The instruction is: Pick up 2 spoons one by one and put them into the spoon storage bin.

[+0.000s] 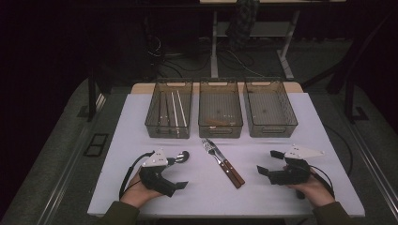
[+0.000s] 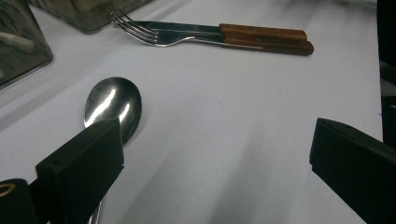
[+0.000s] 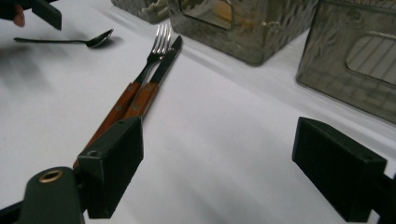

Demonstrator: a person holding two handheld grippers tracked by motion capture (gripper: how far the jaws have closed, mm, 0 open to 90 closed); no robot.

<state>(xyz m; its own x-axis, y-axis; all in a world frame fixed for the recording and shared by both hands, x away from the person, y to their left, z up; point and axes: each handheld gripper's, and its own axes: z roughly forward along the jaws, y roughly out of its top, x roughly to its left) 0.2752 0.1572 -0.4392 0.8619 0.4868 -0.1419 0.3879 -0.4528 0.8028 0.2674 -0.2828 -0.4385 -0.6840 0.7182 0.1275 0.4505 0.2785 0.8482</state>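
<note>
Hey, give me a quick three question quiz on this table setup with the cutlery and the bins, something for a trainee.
1. True or false: the spoon lies inside one of the bins.
2. Which two pieces lie side by side with wooden handles? A) fork and knife B) two spoons C) chopsticks
3. Are the jaws of the left gripper open or shut?

Key
1. False, it lies on the white table.
2. A
3. Open, with the spoon by one jaw.

I'm looking at a lab: white-covered table (image 1: pixel 291 140), tangled black floor cables (image 1: pixel 187 58) at twelve o'clock.
</note>
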